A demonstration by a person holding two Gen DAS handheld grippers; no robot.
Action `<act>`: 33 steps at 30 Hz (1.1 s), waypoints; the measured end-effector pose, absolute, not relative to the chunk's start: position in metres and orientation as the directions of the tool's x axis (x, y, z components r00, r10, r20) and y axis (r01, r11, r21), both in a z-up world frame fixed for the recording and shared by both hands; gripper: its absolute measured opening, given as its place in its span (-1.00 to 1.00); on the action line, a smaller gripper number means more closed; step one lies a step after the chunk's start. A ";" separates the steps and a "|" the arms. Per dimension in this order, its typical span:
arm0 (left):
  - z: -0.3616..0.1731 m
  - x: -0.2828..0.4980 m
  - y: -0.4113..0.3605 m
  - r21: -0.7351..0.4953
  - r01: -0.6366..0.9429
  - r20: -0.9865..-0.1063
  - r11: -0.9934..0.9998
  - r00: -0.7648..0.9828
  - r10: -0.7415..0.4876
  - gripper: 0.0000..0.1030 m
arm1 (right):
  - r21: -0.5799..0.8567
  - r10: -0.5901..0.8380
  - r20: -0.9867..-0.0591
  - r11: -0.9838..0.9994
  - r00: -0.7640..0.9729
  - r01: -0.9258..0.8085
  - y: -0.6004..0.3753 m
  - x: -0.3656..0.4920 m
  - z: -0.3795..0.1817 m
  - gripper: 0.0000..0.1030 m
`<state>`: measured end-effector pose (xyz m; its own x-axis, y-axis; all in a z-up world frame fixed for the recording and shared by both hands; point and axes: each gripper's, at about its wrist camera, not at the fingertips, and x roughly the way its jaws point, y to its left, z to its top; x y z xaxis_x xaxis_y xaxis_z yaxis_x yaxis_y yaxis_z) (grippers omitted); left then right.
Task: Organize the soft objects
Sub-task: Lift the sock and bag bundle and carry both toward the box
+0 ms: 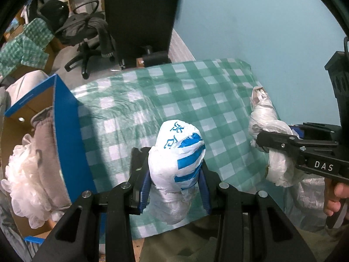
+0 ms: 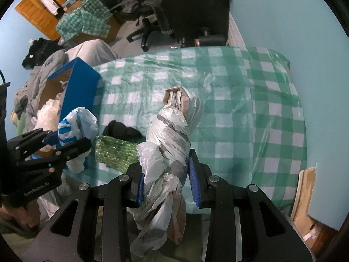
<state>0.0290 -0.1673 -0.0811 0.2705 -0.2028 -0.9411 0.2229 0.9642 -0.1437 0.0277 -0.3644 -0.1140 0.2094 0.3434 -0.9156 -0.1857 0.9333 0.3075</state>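
Blue-padded fingers of the left gripper [image 1: 175, 187] are pinching a white-and-blue plastic bag bundle [image 1: 177, 163] above the green checked tablecloth [image 1: 174, 91], while the right gripper [image 2: 166, 185] is clamping a grey-white plastic bag roll [image 2: 172, 139] beside it, near the blue cardboard box [image 1: 67, 131].

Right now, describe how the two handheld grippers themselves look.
Both are matte black plastic with slotted linkage arms, silver pivot screws and ribbed blue pads. The left gripper shows white "GenRobot.AI" lettering in the right wrist view; the right gripper shows white "DAS" lettering in the left wrist view. No sleeves are visible.
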 end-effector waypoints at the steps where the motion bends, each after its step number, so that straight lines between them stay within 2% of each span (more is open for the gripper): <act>1: -0.080 0.030 -0.166 -0.143 0.219 -0.941 0.965 0.273 -0.201 -0.24 | 0.309 0.347 -0.914 0.931 0.212 -0.192 -0.362 0.029 -0.111 -0.39; 16: -0.055 0.036 -0.120 -0.133 0.123 -0.933 0.983 0.320 -0.166 -0.24 | 0.326 0.392 -0.891 0.903 0.230 -0.278 -0.321 0.045 -0.079 -0.39; 33: -0.052 0.031 -0.036 -0.126 -0.043 -0.932 0.991 0.348 -0.103 -0.24 | 0.354 0.452 -0.872 0.848 0.188 -0.395 -0.243 0.066 -0.073 -0.39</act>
